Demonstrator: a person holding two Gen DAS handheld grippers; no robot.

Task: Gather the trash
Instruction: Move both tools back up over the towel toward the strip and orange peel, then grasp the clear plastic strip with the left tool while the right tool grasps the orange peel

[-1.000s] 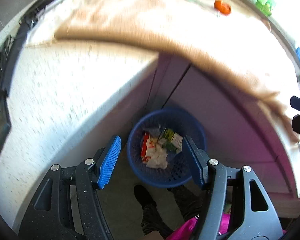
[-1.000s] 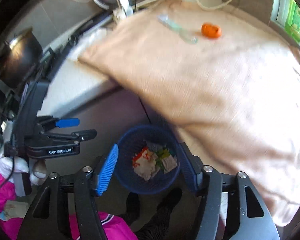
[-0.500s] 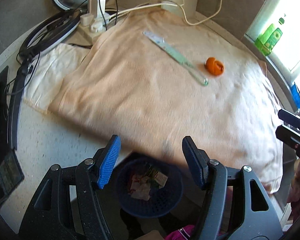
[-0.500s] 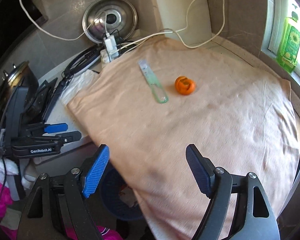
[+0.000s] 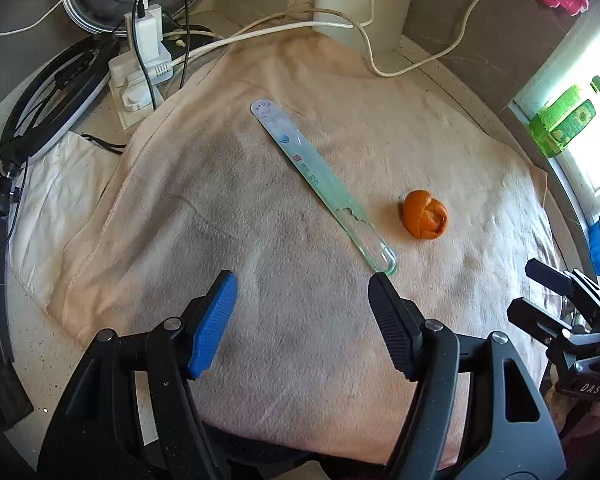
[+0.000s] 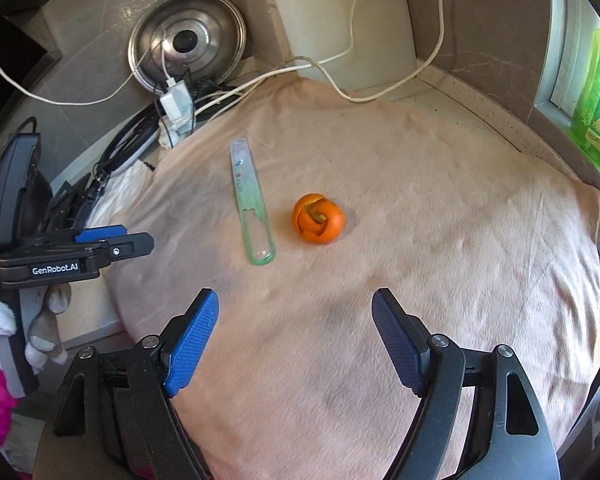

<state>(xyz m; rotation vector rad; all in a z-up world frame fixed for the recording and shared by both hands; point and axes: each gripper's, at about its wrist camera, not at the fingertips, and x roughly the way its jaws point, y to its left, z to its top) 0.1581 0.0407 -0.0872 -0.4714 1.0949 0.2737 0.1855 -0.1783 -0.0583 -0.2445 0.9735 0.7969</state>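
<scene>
Both claws hang over a table (image 5: 40, 368) draped with a peach-coloured cloth (image 5: 228, 208), each pointing steeply down at it. The left claw (image 5: 302, 300) has its jaws spread with only cloth showing between them; its jaws have just been opening a little. The right claw (image 6: 294, 312) stands spread wider, also with nothing between its pads, and its jaws have likewise just been opening. Two pieces of trash lie on the cloth. A long, thin, pale green plastic wrapper (image 5: 320, 184), torn open near its clear rounded end, lies flat and slanted, and that clear end sits just ahead of the left claw's right finger (image 5: 392, 332). A curled orange peel (image 5: 424, 216) sits just beside the wrapper's clear end, apart from it and not touching. From the right wrist view the same wrapper (image 6: 250, 200) and peel (image 6: 318, 218) lie side by side ahead of the right claw, with the left claw visible at the far left edge of the table. At the back of the table, off the cloth, are a white power strip with a charger (image 5: 144, 56) plugged in, white cables (image 5: 380, 64), and a steel pot lid (image 6: 186, 40) leaning against the wall. A green bottle (image 6: 598, 100) stands on the window sill at the right.
</scene>
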